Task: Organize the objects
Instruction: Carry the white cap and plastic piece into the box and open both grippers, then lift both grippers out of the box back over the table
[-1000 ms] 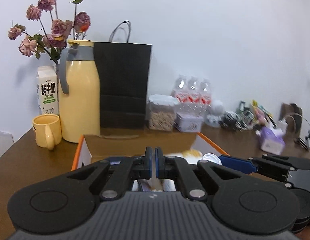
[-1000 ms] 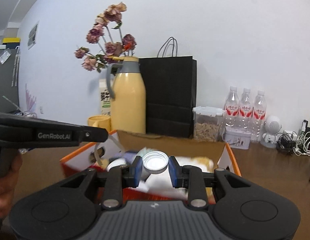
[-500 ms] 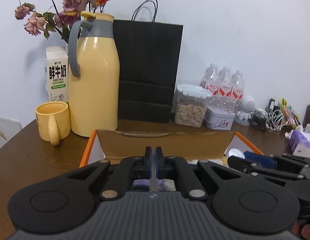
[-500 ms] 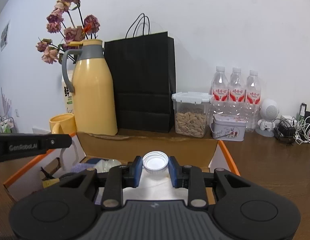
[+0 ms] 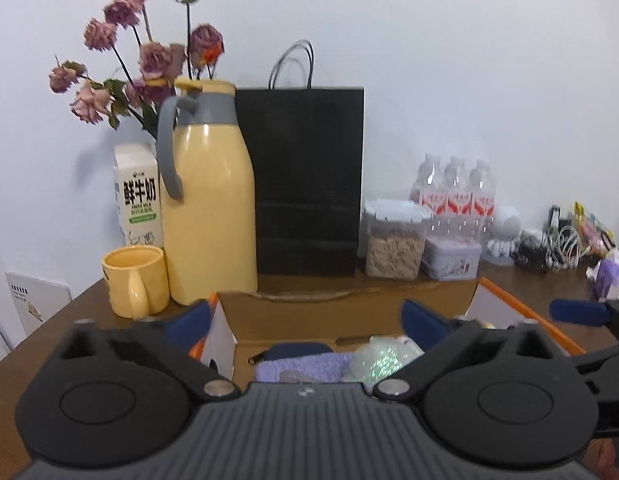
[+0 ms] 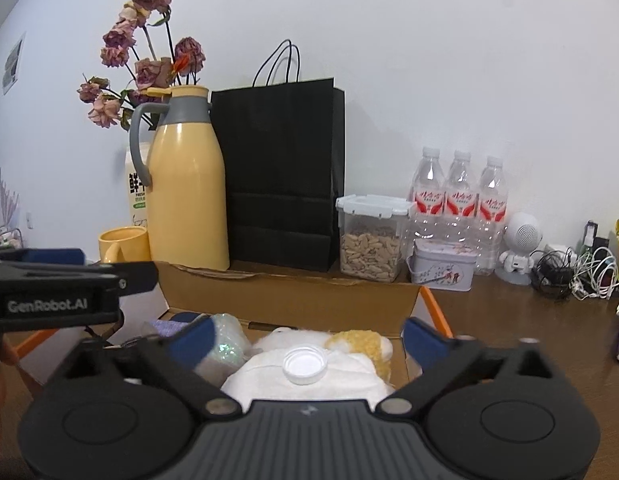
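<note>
Right gripper [image 6: 305,338] spread wide, gripping nothing. White bottle cap [image 6: 304,365] lying open side up, centred between the blue pads and just below their line, resting on a white plush toy [image 6: 309,384] inside the cardboard box [image 6: 289,300]. Cap round, so no long axis to align with. Right gripper clearly the nearer of the two; straight ahead and slightly down.

Left gripper [image 5: 305,322] also spread wide, empty, poised over the left part of the same box. Beneath it: a lilac knitted item [image 5: 305,366], a dark blue pouch [image 5: 299,350] and a glittery crumpled bag [image 5: 383,358], all in the box.

Judgement: cap appears deposited; next object not evident. Soft, uneven plush under cap, so cap liable to slide or tip if nudged.

Beyond box, along wall: yellow mug [image 5: 135,282], yellow thermos jug [image 5: 207,204], milk carton [image 5: 139,196], dried roses [image 5: 149,40], black paper bag [image 5: 307,180], seed container [image 6: 371,236], small tin [image 6: 443,268], three water bottles [image 6: 461,200]. None obstructing.
</note>
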